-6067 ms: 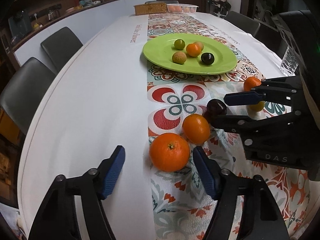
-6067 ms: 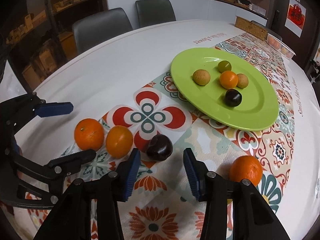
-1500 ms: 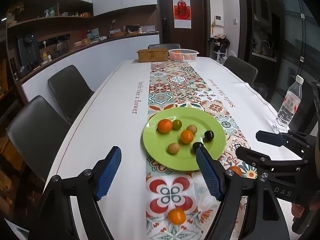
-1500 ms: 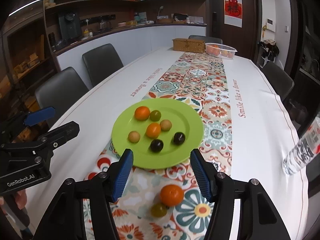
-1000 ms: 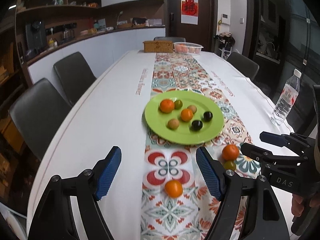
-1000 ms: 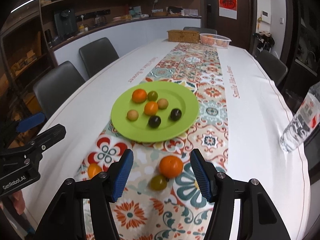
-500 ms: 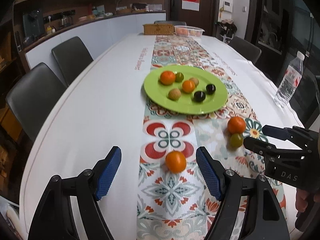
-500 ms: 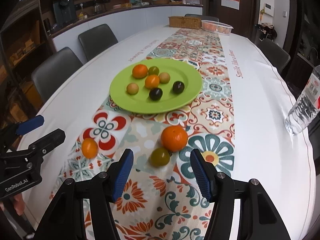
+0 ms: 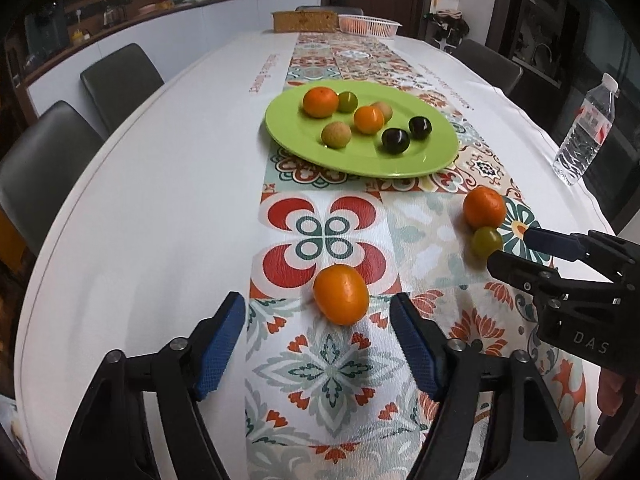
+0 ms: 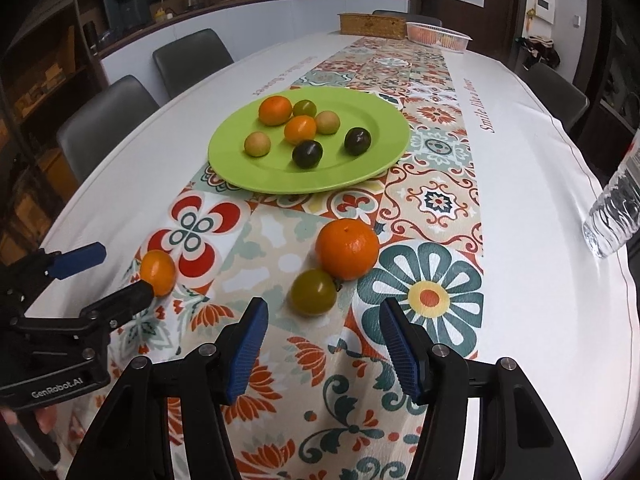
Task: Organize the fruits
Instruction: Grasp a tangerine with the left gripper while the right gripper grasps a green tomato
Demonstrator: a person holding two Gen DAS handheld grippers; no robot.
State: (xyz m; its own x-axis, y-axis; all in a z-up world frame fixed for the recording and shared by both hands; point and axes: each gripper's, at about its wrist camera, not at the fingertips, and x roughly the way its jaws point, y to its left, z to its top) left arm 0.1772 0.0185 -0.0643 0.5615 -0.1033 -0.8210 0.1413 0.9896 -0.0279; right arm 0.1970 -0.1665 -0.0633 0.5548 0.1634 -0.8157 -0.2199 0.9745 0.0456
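Both grippers have come down low over the three fruits left on the table runner.

Left wrist view: the left gripper (image 9: 318, 346), spread wide and holding nothing, is now closer to the small orange (image 9: 341, 294), which lies just ahead between its fingers. The green plate (image 9: 416, 162) holds seven fruits: two orange, two dark, two tan, one green.
Right wrist view: the right gripper (image 10: 322, 348), equally wide and empty, has closed in on the green fruit (image 10: 313, 291), which touches the large orange (image 10: 347, 249). The count on the plate is unchanged from half a second ago.
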